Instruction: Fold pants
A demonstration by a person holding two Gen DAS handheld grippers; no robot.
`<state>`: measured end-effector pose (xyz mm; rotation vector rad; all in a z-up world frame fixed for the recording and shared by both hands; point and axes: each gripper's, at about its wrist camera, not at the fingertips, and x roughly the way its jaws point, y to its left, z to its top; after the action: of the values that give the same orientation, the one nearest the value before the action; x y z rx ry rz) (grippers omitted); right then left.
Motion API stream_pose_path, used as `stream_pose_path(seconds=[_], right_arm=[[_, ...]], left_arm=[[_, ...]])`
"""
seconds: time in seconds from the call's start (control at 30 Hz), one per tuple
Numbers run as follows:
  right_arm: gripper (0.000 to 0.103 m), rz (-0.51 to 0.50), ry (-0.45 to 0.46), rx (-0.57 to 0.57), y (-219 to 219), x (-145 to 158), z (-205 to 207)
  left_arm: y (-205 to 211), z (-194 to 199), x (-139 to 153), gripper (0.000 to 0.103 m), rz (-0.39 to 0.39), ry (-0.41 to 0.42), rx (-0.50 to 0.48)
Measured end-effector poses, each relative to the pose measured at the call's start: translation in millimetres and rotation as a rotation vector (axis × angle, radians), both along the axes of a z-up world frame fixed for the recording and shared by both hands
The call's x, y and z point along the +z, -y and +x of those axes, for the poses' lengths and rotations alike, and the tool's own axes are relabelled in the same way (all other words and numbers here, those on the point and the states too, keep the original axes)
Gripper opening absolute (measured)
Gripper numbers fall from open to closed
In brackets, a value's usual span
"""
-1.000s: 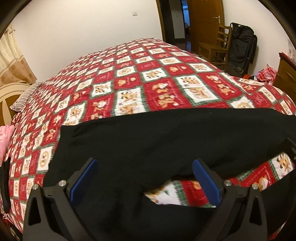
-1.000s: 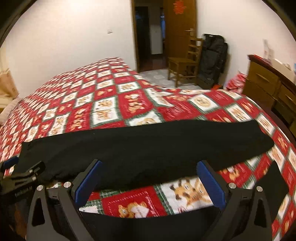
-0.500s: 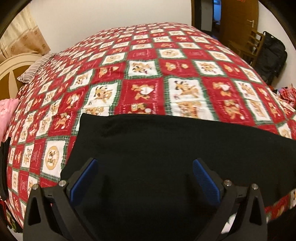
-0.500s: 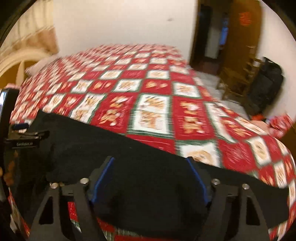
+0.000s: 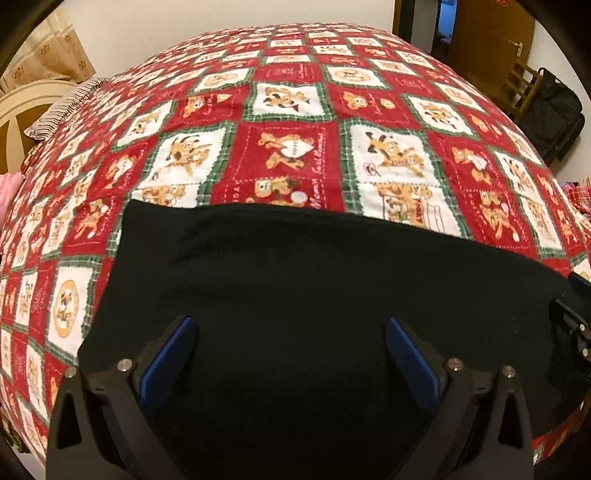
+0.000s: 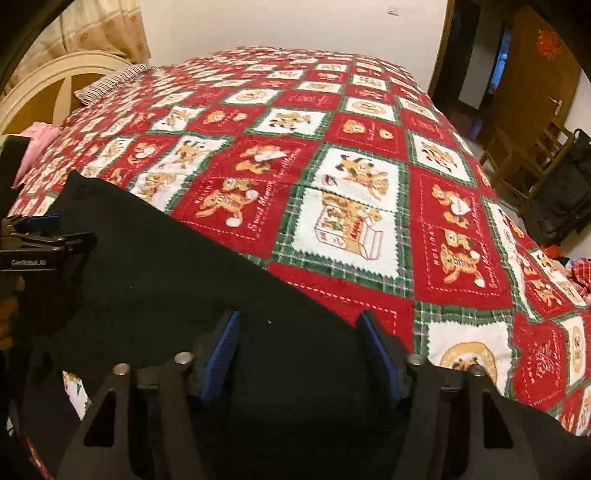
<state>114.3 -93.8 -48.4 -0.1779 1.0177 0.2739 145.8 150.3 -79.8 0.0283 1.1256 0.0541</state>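
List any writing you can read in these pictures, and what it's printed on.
"GenRobot.AI": white lettering on the left gripper, seen from the right wrist.
"HOLIDAY": stitched on the red squares of the bedspread.
"HAPPY": apparently on a heart in a red square; small.
Cursive stitching on the squares and the red door sign: too blurred to read.

A red, white and green patchwork bedspread (image 5: 295, 122) with cartoon animal squares covers the whole bed. At its far left corner lies a striped pillow (image 5: 62, 107), against a cream headboard (image 6: 55, 81) with a patterned curtain (image 6: 103, 33) behind it. Over on the right, a wooden chair (image 6: 532, 162) stands beside a black bag (image 5: 554, 114), near the brown door (image 5: 491, 40).
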Motion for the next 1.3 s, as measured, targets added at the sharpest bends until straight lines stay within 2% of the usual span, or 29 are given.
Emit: stream_pose_path(seconds=[0.07, 0.13, 0.2, 0.23, 0.37, 0.5, 0.6, 0.77, 0.87, 1.1, 1.17, 1.23, 1.27, 1.3], right_arm=[[0.041, -0.004, 0.008, 0.030, -4.3, 1.3, -1.5], [0.020, -0.013, 0.006, 0.052, -9.3, 3.0, -2.7], [0.010, -0.032, 0.014, 0.062, -13.7, 5.2, -5.0], [0.008, -0.029, 0.021, 0.066, -14.7, 7.6, -8.3], [0.007, 0.008, 0.089, 0.079, -16.2, 27.4, -29.3], [0.007, 0.044, 0.140, 0.131, -20.6, 46.1, -63.3], [0.007, 0.020, 0.171, 0.189, -29.5, 45.2, -88.0], [0.007, -0.115, 0.242, 0.310, -55.6, 28.0, -128.9], [0.007, -0.157, 0.263, 0.348, -63.7, 20.3, -140.7], [0.007, -0.129, 0.268, 0.336, -56.2, 19.8, -146.6], [0.007, -0.114, 0.274, 0.316, -53.9, 23.2, -144.9], [0.007, -0.091, 0.283, 0.289, -50.7, 29.2, -142.8], [0.007, -0.072, 0.288, 0.274, -48.3, 33.6, -141.3], [0.007, -0.048, 0.294, 0.258, -45.7, 39.5, -139.9]], left_arm=[[-1.3, 1.7, -1.2, 0.103, -0.011, 0.005, 0.001], [-1.0, 2.8, -1.3, 0.103, -0.012, 0.008, 0.003], [-0.7, 3.5, -1.2, 0.103, -0.009, 0.008, 0.003], [-0.8, 3.4, -0.8, 0.103, -0.010, 0.008, 0.004], [-6.0, -0.3, 3.4, 0.103, -0.028, -0.006, 0.012], [-24.2, -9.7, 16.3, 0.103, -0.110, 0.012, 0.023], [-40.5, -12.2, 29.1, 0.103, -0.162, 0.030, 0.050], [-44.2, -7.3, 50.4, 0.103, -0.210, 0.071, 0.061], [-31.5, 7.6, 54.0, 0.103, -0.222, 0.042, 0.038], [-12.7, 30.5, 34.1, 0.102, -0.225, -0.068, 0.064], [-11.8, 28.3, 29.3, 0.091, -0.214, -0.058, 0.070], [-16.1, 25.5, 26.3, 0.065, -0.236, -0.052, 0.070], [-18.6, 24.7, 26.2, 0.058, -0.257, -0.047, 0.072], [-21.9, 23.6, 26.6, 0.045, -0.289, -0.038, 0.073]])
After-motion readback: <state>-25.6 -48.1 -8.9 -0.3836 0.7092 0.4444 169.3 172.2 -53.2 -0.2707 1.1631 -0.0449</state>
